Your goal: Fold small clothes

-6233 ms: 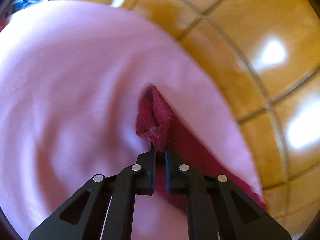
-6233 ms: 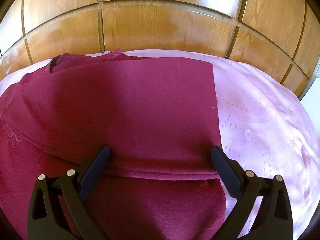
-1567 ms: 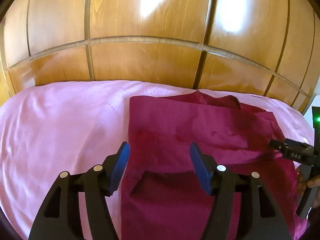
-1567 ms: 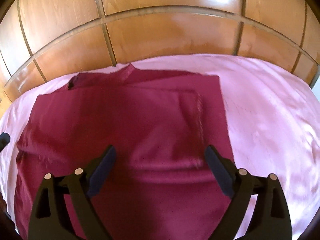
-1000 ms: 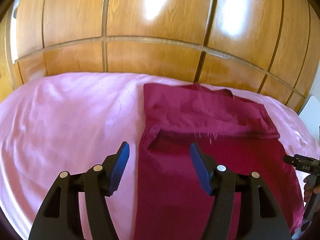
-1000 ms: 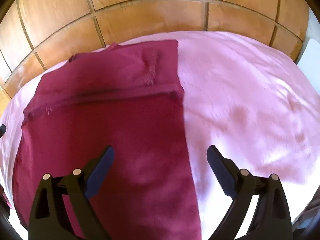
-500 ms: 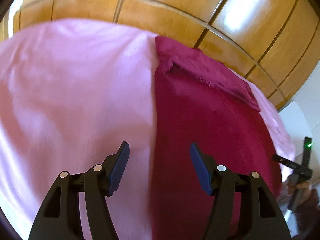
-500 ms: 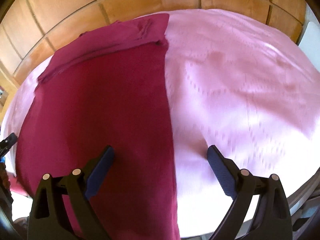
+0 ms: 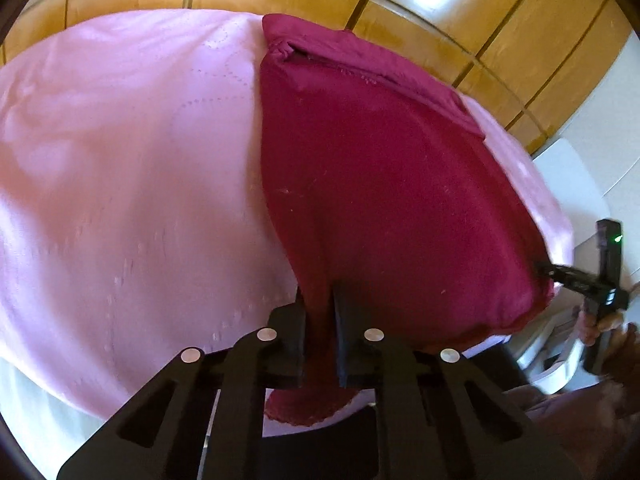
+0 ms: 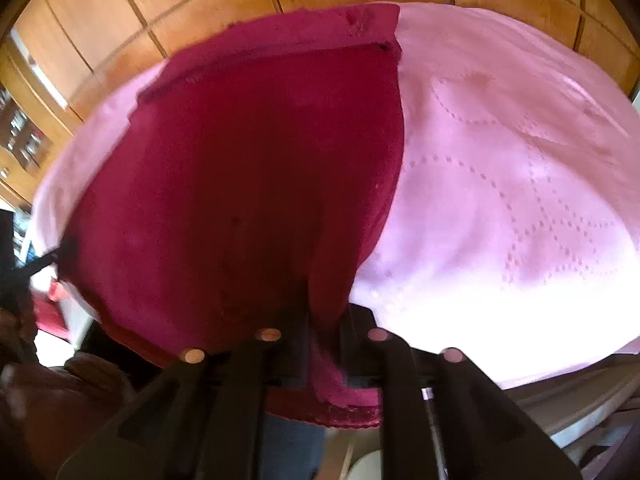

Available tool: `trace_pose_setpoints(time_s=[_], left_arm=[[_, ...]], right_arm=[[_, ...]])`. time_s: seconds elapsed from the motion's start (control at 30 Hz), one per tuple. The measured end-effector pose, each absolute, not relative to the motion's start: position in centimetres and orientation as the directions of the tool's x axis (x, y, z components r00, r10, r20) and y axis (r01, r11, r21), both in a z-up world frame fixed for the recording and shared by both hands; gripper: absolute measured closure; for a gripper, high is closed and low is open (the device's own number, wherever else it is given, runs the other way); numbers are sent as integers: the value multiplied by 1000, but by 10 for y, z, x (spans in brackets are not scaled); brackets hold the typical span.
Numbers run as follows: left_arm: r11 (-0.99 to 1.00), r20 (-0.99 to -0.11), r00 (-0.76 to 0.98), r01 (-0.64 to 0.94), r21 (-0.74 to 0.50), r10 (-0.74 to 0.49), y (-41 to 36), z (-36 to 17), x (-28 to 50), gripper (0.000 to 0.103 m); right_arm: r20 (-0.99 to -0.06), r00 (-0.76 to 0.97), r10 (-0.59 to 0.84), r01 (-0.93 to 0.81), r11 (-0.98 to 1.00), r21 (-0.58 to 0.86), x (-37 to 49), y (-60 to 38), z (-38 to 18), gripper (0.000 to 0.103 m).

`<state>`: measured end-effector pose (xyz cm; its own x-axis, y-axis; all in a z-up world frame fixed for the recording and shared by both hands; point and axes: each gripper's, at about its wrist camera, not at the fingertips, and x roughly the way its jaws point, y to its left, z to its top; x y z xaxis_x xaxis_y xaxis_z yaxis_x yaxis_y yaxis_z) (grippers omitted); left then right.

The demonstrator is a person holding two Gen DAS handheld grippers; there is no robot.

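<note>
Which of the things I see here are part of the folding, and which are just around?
In use:
- maroon garment
- left hand-held gripper, shut on its near hem
- right hand-held gripper, shut on the hem too

Just around:
- pink bedspread
- wooden panelling

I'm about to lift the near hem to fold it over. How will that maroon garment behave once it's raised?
Probably floppy: the maroon garment already bunches where the left claw and the right claw pinch it. It looks thin and light. It may sag between the two grips, and might slide on the smooth pink cover.
</note>
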<state>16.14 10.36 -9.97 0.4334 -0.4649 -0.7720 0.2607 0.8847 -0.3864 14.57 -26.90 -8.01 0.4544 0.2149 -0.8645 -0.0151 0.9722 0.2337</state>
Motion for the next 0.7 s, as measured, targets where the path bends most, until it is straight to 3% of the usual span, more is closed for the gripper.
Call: trace_pose_setpoints(time_s=[0.2, 0.4, 0.7], left_arm=[[772, -619, 464, 327, -545, -634, 109, -60, 180, 95], [712, -519, 501, 356, -605, -692, 107, -27, 228, 95], [766, -564, 554, 237, -597, -611, 102, -29, 337, 95]], right_arm=[[-773, 549, 318, -37, 933, 358, 167, -277, -44, 93], [-721, 621, 308, 9, 917, 400, 213, -293, -26, 93], [-741, 626, 243, 103, 916, 388, 304, -323, -35, 92]])
